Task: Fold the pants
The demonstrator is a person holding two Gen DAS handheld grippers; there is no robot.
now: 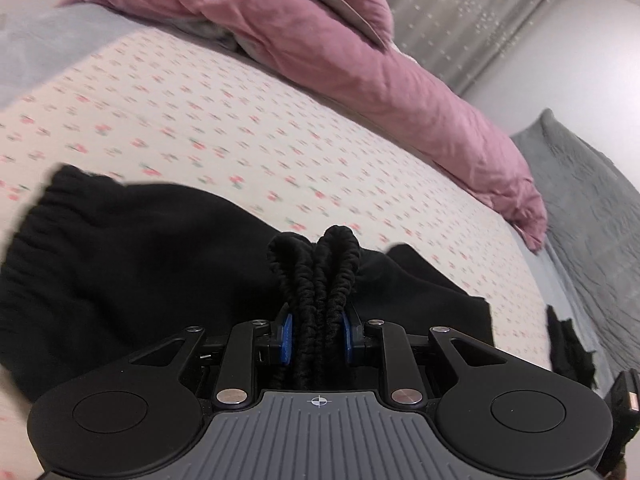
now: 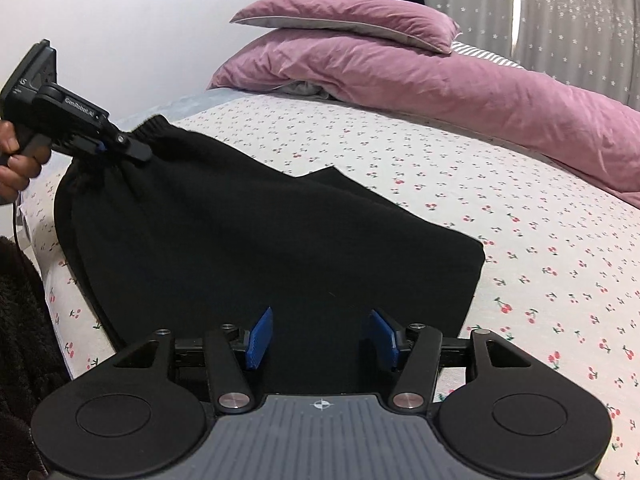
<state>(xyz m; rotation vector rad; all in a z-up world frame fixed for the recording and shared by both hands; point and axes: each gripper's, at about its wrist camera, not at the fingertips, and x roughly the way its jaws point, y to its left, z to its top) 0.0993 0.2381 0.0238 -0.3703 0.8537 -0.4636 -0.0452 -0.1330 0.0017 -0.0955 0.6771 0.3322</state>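
Black pants (image 2: 248,240) lie folded on the cherry-print bed sheet (image 2: 520,216). My left gripper (image 1: 316,332) is shut on the bunched elastic waistband (image 1: 316,276) and lifts it off the bed; it also shows in the right wrist view (image 2: 120,144), clamped on the waistband at the pants' left end. My right gripper (image 2: 322,336) is open, its blue pads (image 2: 260,336) spread just above the near end of the pants, holding nothing. The pants also fill the lower left of the left wrist view (image 1: 140,260).
A pink duvet (image 2: 460,88) and pink pillow (image 2: 352,20) lie along the far side of the bed. A grey blanket (image 1: 592,200) lies at the right. Star-print curtains (image 2: 560,20) hang behind. The person's dark fuzzy sleeve (image 2: 24,340) is at the left.
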